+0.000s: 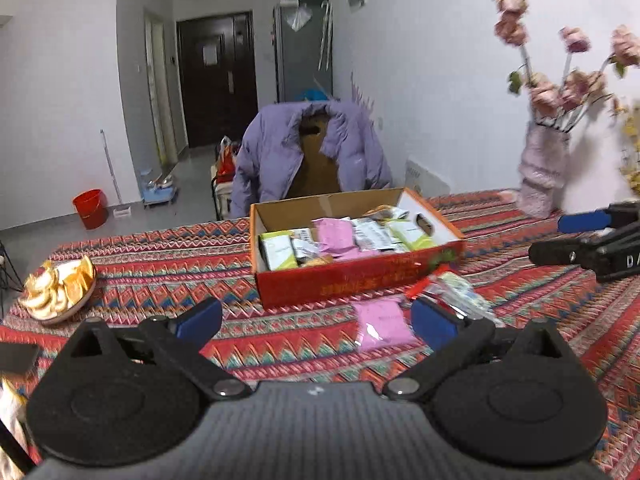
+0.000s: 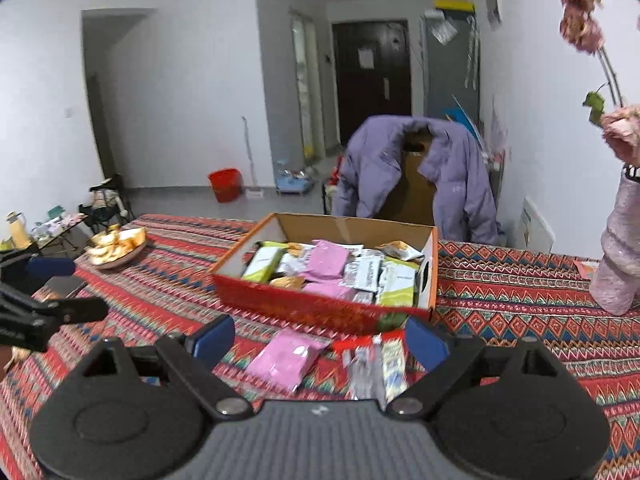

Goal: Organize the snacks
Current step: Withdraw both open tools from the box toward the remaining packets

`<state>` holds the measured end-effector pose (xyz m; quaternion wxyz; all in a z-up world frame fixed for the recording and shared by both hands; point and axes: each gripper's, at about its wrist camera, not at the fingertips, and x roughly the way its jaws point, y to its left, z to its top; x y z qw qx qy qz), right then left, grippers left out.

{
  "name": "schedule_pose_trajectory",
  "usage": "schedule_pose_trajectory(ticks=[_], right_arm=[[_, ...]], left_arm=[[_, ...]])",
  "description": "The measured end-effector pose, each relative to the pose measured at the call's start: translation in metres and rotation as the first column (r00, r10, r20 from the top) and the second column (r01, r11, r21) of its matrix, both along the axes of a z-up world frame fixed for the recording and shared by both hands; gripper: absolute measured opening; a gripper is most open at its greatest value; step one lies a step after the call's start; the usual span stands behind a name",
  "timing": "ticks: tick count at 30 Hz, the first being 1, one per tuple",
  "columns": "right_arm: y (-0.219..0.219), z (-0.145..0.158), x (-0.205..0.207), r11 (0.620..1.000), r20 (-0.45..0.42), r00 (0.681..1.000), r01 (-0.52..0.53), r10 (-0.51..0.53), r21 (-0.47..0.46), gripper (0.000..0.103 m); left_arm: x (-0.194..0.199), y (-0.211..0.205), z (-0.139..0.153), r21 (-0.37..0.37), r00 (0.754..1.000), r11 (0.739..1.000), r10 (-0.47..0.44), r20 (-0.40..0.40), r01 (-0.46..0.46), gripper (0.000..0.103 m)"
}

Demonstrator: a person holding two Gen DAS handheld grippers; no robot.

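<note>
Both grippers stand wide and empty over the red patterned cloth surface (image 1: 160, 264): the left gripper (image 1: 316, 320) and the right gripper (image 2: 320, 340) each hold nothing between their blue pads. Just ahead of them lie the loose snacks, a flat pink packet (image 2: 280, 360) and beside it a clear crinkly packet with a red top (image 2: 372, 364), both near the front wall of the open red-and-orange cardboard box (image 2: 320, 308), which already holds many pink, green and white packets. By my reading, one step is over and the next pick not yet begun. Next move: lower one gripper onto a loose packet, close on its edge, lift it over the box wall
</note>
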<state>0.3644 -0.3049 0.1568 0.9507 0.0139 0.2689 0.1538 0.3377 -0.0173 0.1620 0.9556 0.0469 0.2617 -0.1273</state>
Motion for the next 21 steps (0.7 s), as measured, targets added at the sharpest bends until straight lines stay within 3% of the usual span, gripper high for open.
schedule_pose_trajectory(ticks=[4,12,21], right_arm=[[0.0,-0.017,-0.058,1.0,0.078,0.997,-0.005,0.004,0.008,0.102],[0.012,-0.06,-0.149,0.996,0.104,0.994,0.032,-0.023,-0.087,0.102],[0.014,-0.108,-0.186,0.995,0.011,0.999,0.043,-0.043,-0.089,0.102]], left_arm=[[-0.045,0.003,-0.021,-0.089,0.998,0.996,-0.035,-0.044,0.031,0.103],[-0.131,0.009,-0.058,-0.122,0.999,0.992,0.04,-0.008,-0.04,0.103],[-0.156,0.003,-0.086,-0.035,0.997,0.997,0.066,-0.045,-0.068,0.103]])
